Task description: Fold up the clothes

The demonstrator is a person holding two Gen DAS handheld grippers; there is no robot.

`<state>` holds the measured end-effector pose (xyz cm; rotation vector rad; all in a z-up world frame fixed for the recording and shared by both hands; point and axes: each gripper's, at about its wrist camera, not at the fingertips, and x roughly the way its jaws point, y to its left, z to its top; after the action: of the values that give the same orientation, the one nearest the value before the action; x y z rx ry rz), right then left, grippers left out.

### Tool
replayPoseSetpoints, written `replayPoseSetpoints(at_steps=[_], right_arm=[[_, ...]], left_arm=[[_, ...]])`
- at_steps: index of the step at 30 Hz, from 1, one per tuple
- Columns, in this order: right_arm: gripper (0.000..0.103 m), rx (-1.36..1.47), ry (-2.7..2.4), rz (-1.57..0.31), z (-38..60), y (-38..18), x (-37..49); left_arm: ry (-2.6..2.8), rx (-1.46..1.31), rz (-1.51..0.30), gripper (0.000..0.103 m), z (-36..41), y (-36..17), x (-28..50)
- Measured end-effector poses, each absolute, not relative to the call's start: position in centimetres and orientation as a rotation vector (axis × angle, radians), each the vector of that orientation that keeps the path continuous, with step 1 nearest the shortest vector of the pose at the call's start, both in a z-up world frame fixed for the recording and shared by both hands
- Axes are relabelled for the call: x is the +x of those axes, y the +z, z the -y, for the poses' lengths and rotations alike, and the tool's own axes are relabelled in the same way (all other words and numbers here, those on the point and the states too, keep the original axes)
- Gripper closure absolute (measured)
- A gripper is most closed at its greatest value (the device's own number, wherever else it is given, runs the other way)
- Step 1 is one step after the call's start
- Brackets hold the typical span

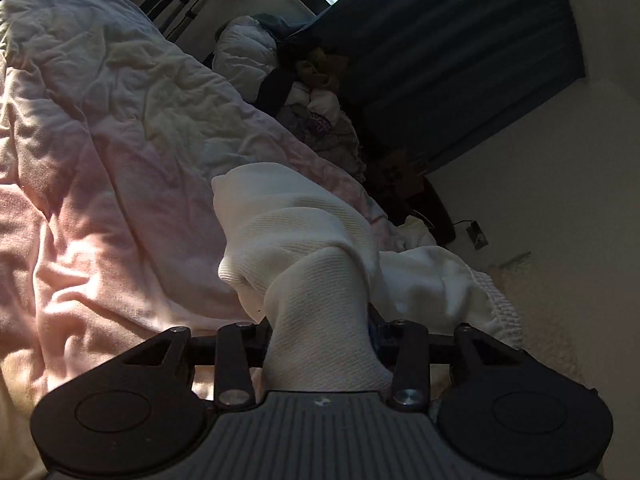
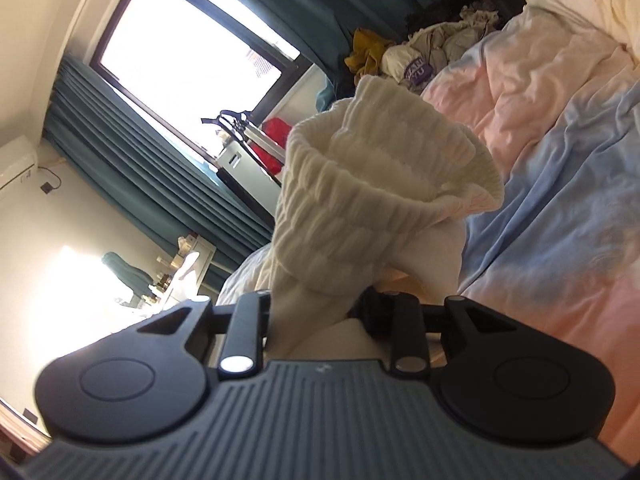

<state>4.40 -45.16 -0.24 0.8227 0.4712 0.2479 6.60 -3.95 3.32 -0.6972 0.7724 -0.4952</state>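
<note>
Here, a white ribbed knit garment (image 1: 320,280) (image 2: 360,208) is pinched by both the left gripper (image 1: 320,344) and right gripper (image 2: 320,320) above a crumpled pink-and-blue duvet (image 1: 120,160).

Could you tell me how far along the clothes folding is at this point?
Nothing looks folded yet. In hand: the left gripper and right gripper each clamp the bunched white knit garment above the quilt. Left: folding it, plus the clothes pile beyond.
</note>
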Motion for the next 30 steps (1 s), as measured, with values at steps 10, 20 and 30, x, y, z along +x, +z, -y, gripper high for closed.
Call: replayPoseSetpoints(at_steps=[10, 20, 30], right_arm=[[0.071, 0.831, 0.114, -0.251, 58.0, 6.9, -7.8], [0.071, 0.868, -0.128, -0.078, 71.1, 7.8, -21.8], [0.071, 0.974, -0.37, 0.032, 79.7, -0.4, -30.8]], left_arm=[[-0.762, -0.598, -0.74, 0.061, 21.1, 10.6, 2.5], [-1.044, -0.51, -0.796, 0.06, 41.5, 10.8, -3.5], [-1.225, -0.482, -0.974, 0.06, 57.7, -0.6, -3.9]])
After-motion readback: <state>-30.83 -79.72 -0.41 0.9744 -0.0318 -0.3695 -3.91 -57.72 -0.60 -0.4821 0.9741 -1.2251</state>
